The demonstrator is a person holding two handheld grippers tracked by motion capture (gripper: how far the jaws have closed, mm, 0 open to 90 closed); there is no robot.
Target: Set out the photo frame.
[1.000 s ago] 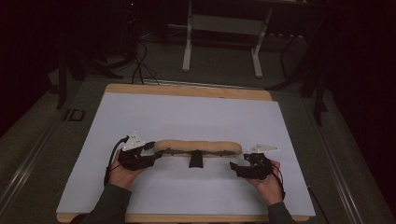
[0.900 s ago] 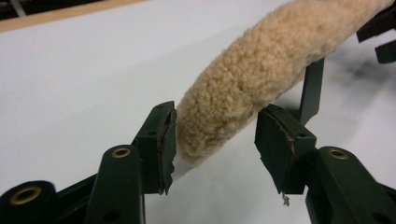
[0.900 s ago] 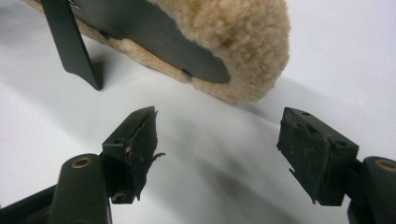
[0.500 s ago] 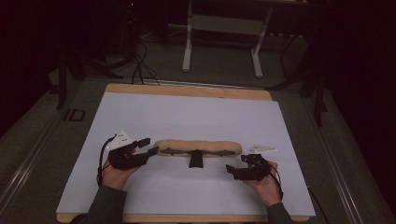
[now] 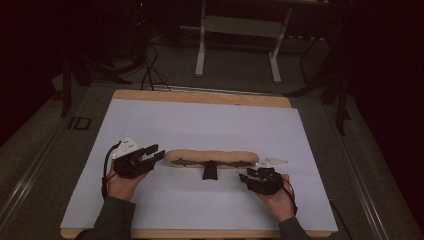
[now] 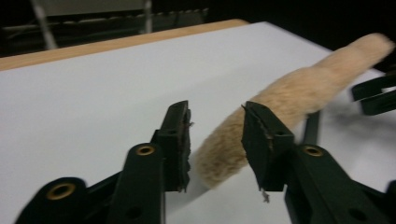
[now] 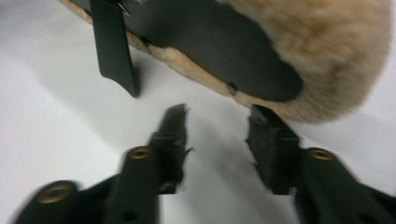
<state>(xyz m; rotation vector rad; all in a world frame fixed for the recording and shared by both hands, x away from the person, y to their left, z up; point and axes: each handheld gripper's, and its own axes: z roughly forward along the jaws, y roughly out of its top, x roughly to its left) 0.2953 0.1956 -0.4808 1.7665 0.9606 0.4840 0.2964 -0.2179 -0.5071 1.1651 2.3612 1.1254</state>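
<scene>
Both grippers' jaws narrowed; right gripper view: roller underside.

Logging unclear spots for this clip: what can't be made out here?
- Left gripper view: whether the pads touch the fuzzy tan roll; motion blur.
- Right gripper view: the roll's far end, cut by the frame edge.
- High view: the black strap, too small and dark.

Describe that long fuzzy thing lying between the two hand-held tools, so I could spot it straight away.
Look at the white sheet covering the wooden table; near its front edge lies a long tan furry roll, set crosswise between the left tool and the right tool. It is the only pale, fluffy thing there, with a black strip along its near side and a short black tab sticking out.
</scene>
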